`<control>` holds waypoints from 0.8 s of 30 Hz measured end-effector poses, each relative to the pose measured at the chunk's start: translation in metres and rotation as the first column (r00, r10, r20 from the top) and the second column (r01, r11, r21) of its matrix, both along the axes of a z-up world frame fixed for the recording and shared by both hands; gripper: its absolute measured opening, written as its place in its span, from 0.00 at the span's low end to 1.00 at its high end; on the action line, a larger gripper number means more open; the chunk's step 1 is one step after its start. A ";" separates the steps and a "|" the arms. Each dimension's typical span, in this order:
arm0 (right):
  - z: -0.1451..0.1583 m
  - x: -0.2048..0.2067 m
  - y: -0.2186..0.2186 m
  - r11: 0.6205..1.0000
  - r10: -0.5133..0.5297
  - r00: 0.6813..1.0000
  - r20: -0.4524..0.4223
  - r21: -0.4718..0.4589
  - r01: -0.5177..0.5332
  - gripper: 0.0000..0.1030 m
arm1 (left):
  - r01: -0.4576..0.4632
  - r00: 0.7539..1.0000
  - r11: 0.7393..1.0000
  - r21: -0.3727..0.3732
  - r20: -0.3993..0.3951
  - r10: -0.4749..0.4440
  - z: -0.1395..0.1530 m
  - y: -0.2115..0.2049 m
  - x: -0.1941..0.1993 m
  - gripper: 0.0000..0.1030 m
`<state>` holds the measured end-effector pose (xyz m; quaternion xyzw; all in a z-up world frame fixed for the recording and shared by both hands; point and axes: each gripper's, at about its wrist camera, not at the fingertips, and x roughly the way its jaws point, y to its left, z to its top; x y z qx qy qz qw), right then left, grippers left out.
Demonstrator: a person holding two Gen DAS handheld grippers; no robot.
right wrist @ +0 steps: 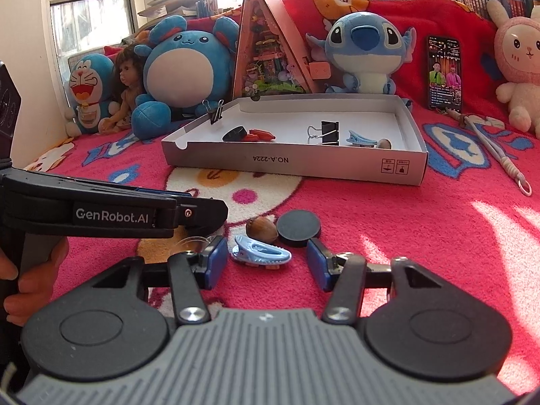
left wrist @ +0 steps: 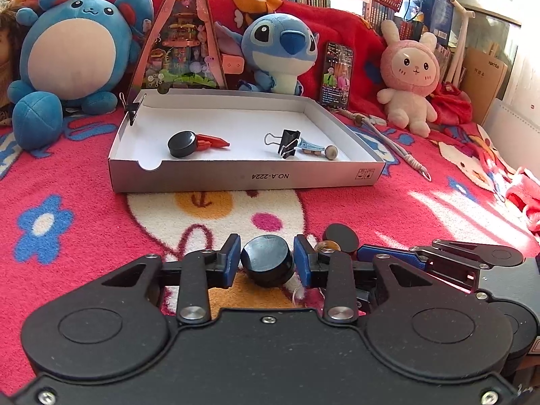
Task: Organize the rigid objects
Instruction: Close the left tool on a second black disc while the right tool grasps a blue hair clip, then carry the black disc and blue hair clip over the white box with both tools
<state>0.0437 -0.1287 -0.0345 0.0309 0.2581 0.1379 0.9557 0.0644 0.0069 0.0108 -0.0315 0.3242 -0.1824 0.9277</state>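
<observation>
Left gripper (left wrist: 266, 261) clamped on round black plastic cap (left wrist: 266, 263); right gripper (right wrist: 263, 265) apart, straddling light-blue plastic clip (right wrist: 261, 254).

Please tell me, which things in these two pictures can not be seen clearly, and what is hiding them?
- Left wrist view: the nut and flat black disc are half hidden behind the left gripper and its black knob.
- Right wrist view: a clear object sits under the other gripper; identity unclear.
- Right wrist view: the box front wall cuts off its contents.
</observation>
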 end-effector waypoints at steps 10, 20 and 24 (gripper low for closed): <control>0.000 -0.003 -0.001 1.000 -0.012 1.000 0.010 0.003 0.012 0.42 | -0.023 0.999 1.000 0.013 0.047 0.023 0.010 0.004 -0.005 0.31; 0.009 -0.007 -0.003 0.999 -0.023 0.998 0.053 -0.035 0.025 0.42 | -0.074 0.995 0.997 0.017 0.067 0.073 0.020 0.011 0.002 0.31; 0.015 -0.004 -0.009 0.998 -0.049 0.996 0.071 -0.036 0.052 0.42 | -0.082 0.994 0.996 0.018 0.070 0.080 0.023 0.012 0.006 0.31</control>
